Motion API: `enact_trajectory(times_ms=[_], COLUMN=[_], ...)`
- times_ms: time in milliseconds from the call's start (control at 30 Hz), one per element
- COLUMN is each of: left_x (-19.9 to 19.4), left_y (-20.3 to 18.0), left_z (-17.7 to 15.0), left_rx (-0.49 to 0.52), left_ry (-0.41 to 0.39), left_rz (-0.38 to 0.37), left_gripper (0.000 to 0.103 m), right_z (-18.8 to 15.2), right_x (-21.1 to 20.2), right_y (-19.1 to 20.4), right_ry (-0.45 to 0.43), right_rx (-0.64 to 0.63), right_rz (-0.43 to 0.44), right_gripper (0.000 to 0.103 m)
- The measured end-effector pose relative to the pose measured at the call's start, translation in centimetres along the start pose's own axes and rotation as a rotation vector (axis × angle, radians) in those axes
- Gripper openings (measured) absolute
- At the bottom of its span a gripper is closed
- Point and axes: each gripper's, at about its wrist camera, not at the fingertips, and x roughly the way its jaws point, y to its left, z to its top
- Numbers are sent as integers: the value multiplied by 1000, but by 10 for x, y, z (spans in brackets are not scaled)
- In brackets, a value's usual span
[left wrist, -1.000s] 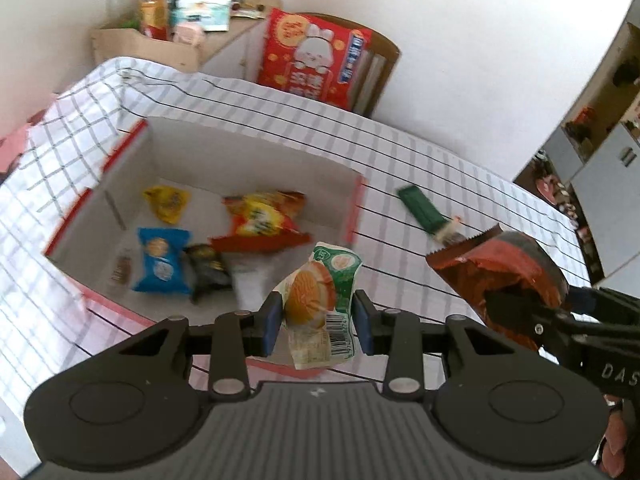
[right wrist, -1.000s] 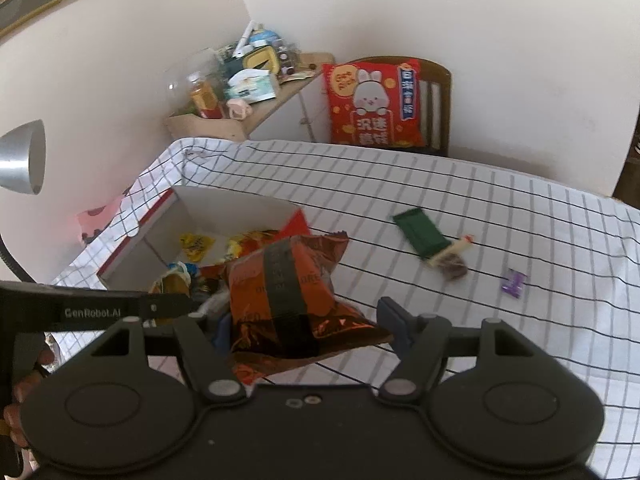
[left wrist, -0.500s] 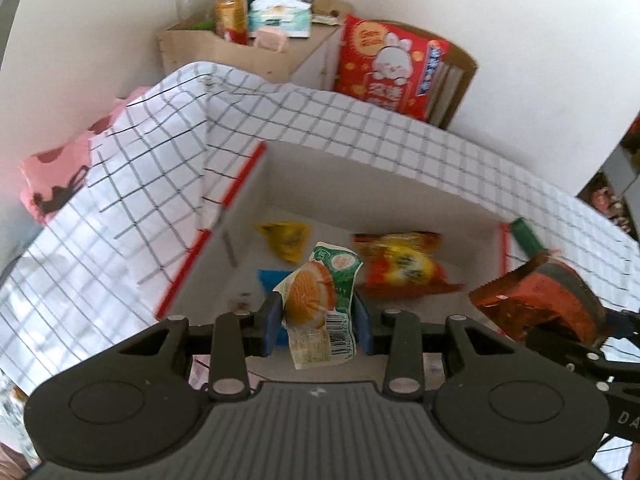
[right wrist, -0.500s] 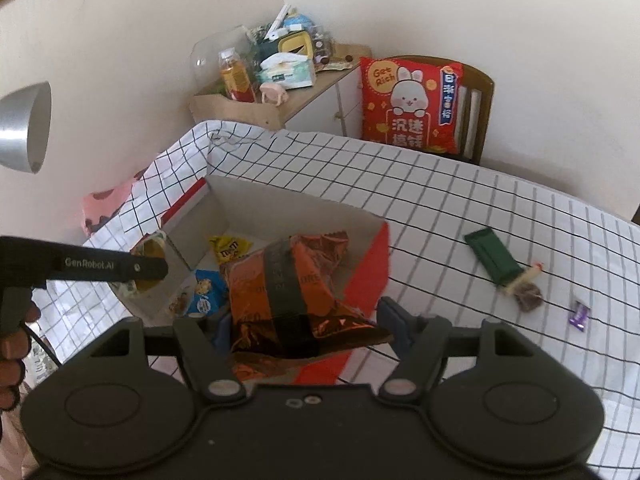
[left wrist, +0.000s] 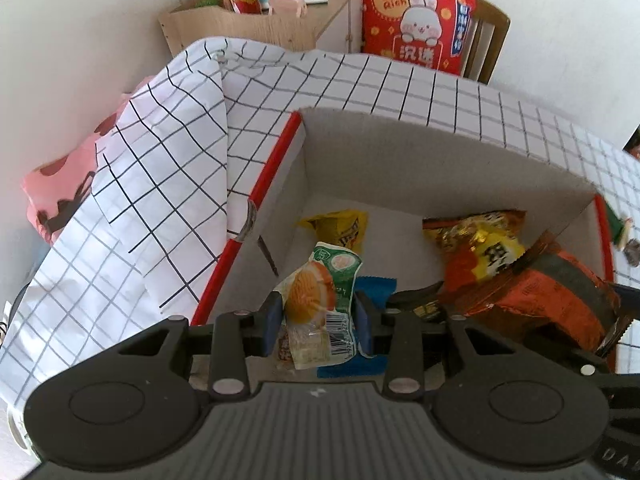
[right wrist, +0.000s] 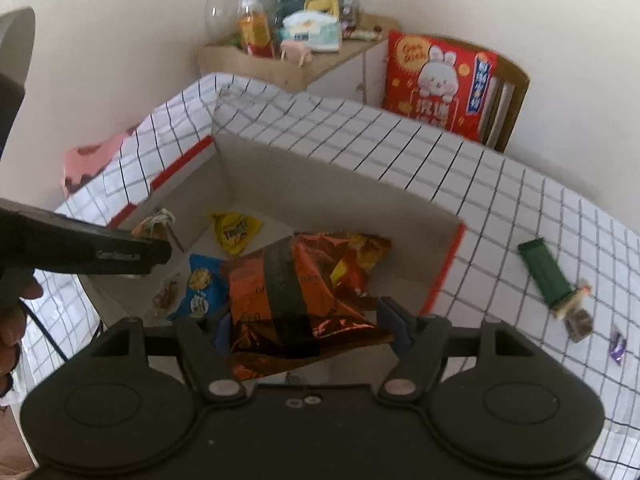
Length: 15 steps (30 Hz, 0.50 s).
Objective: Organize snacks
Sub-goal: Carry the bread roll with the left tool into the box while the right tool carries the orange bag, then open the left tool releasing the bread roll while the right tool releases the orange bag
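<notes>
Snacks, two held, several boxed. Since a second ago both grippers have travelled from over the checked tablecloth [left wrist: 168, 168] to above the open cardboard box [left wrist: 440, 152], which now fills each view; both grips are unchanged.

Left gripper [left wrist: 317, 322]: blue pads pinch a small green-and-white pastry packet [left wrist: 320, 304] showing an orange round cake and a barcode; it hangs over the box's near left part.

Right gripper [right wrist: 308, 330]: fingers set wider, clamped on a crinkled orange-and-black foil bag [right wrist: 288, 300], puffy, held above the box's near right.

Box contents, lying on the floor: yellow packet [right wrist: 236, 232] at the back, blue packet [right wrist: 200, 284] near front, red-and-yellow bag [left wrist: 476, 248] on the right.

Outside the box, on the cloth to the right: green bar [right wrist: 544, 272], small brown piece [right wrist: 578, 322], purple candy [right wrist: 617, 346].
</notes>
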Motion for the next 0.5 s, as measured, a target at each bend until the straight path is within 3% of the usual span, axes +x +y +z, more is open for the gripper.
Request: enact_trajectory(times_ms=[500], left_x=[38], left_y=[-6], left_z=[-6], left_rx=[-5], left_ry=[113], left_rz=[8], left_gripper=[37], right_z=[-4], right_x=[28], right_y=[10], right_ry=[55], right_rx=[-56], right_rz=[-59], right_gripper=[71])
